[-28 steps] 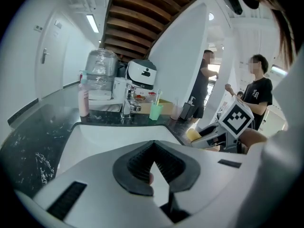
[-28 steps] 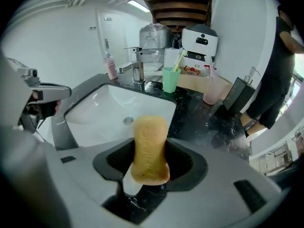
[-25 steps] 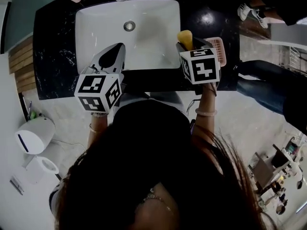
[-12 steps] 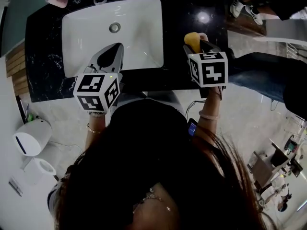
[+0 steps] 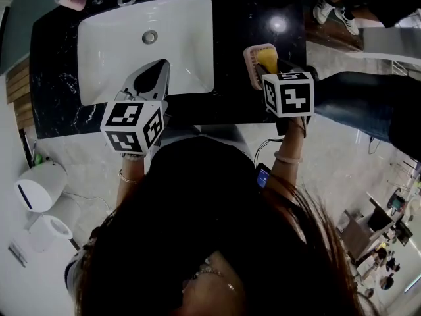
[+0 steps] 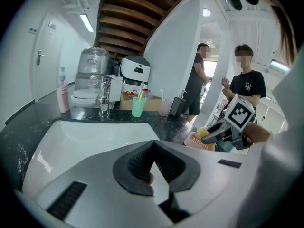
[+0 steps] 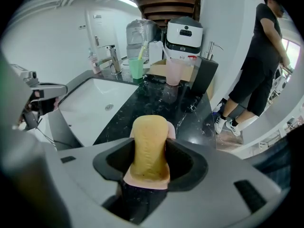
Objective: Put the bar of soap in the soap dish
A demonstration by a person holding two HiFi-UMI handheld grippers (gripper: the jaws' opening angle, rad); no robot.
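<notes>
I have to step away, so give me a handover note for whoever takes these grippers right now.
Left gripper: shut, empty, over the near side of the sink.
Right gripper: shut on the bar of soap, held just over the pink soap dish on the black counter right of the sink.
Done: soap picked up and brought to the dish.
Left to do: lower it in, open the jaws, withdraw.

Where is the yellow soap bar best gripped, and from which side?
Probably across its long side edges near the rear end, coming from behind, as the right gripper does: the soap bar is elongated, leaving its front end free for the soap dish.
</notes>
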